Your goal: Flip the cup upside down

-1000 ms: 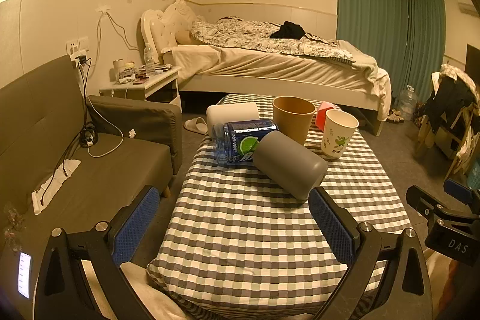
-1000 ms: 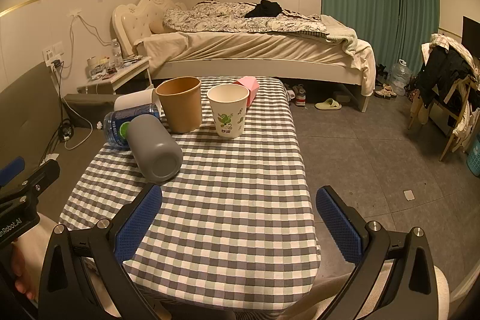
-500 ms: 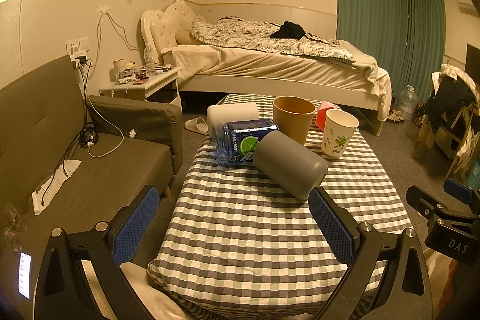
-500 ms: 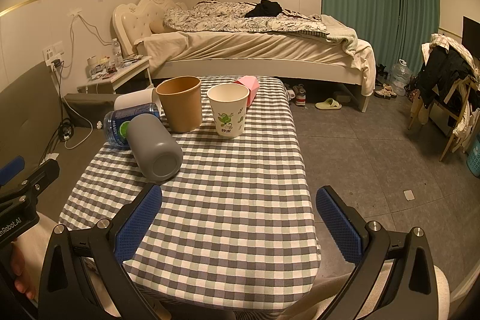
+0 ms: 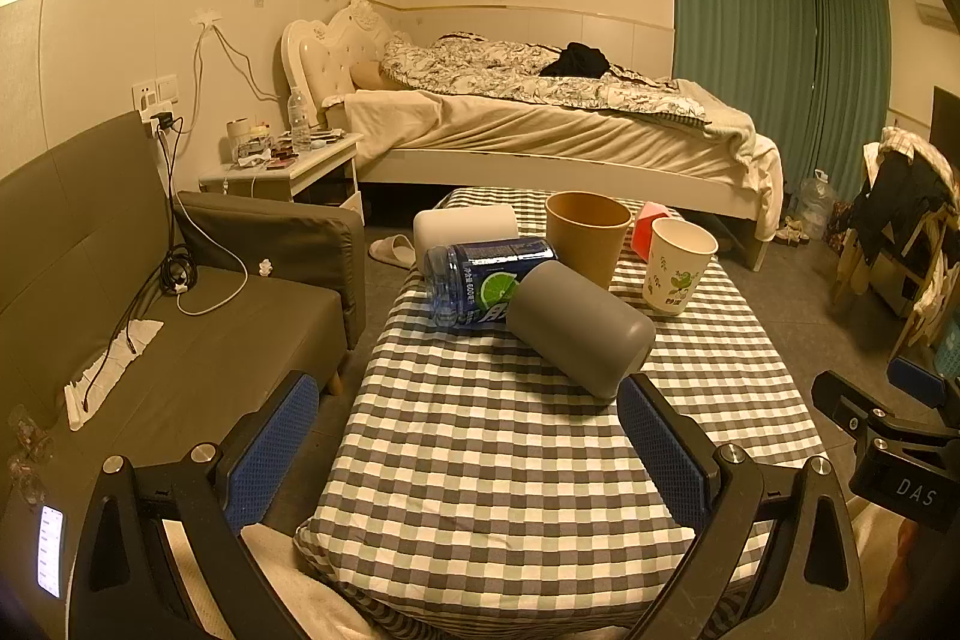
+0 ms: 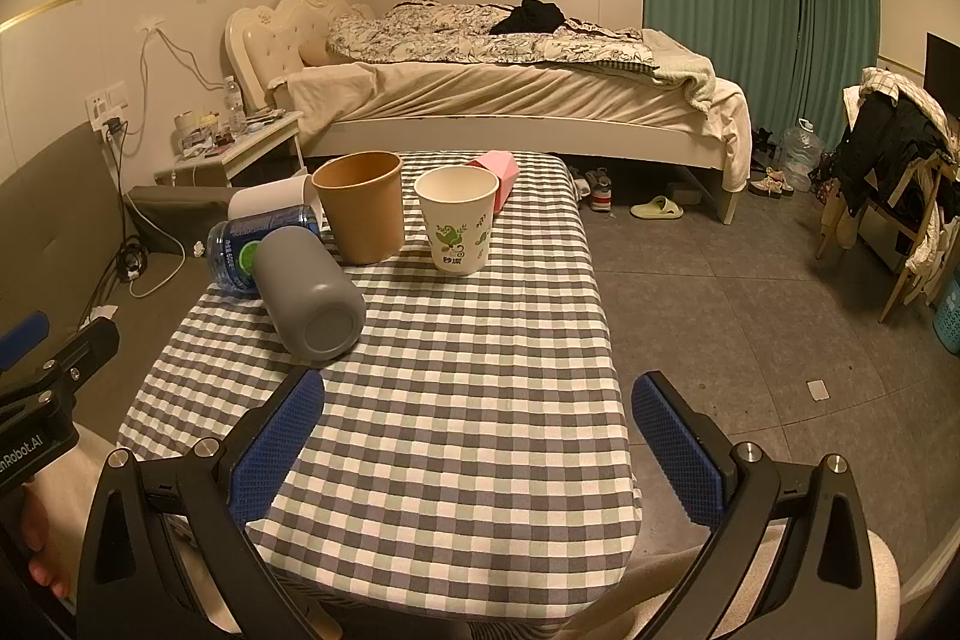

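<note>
A white paper cup with green leaf print [image 5: 677,273] [image 6: 459,219] stands upright, mouth up, at the far part of the checkered table [image 5: 510,460] [image 6: 468,400]. A brown paper cup [image 5: 585,235] [image 6: 362,206] stands upright to its left. A grey cup [image 5: 579,328] [image 6: 309,301] lies on its side nearer me. My left gripper [image 5: 468,436] is open and empty at the table's near edge, its right finger close to the grey cup. My right gripper [image 6: 477,436] is open and empty above the near table.
A blue plastic bottle [image 5: 483,280] [image 6: 252,244] and a white cylinder [image 5: 465,226] lie on their sides behind the grey cup. A pink box [image 6: 501,172] sits at the far edge. A grey sofa [image 5: 150,328] stands left, a bed [image 5: 540,124] behind.
</note>
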Available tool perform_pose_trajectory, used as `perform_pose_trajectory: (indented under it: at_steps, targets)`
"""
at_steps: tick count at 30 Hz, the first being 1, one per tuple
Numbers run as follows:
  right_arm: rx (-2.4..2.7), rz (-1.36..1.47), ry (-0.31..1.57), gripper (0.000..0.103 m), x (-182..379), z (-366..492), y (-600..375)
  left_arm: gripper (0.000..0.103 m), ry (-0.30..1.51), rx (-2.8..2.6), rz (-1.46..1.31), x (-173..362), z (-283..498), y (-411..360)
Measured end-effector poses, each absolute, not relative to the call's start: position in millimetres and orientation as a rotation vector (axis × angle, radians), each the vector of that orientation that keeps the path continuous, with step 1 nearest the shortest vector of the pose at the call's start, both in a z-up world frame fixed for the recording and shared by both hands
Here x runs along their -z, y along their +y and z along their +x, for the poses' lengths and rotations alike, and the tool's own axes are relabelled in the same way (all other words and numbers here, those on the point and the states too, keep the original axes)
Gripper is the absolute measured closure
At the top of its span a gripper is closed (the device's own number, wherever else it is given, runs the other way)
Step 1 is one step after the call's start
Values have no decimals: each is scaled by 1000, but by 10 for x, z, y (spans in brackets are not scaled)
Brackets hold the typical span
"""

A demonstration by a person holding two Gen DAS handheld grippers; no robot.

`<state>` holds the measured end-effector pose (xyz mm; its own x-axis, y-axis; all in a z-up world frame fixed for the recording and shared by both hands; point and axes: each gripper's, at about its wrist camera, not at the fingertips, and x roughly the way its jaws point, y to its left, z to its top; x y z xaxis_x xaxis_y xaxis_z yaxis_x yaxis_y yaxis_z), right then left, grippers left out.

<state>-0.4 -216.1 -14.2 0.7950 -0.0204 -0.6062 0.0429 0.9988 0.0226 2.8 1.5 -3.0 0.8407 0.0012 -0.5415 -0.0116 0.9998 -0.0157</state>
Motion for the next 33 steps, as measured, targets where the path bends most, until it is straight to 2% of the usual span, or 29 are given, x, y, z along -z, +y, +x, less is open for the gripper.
perform_pose_trajectory:
  at_steps: [33]
  targets:
    - [33, 36, 655, 0, 173, 23, -2150, 0, 573, -8, -15, 30, 26, 9]
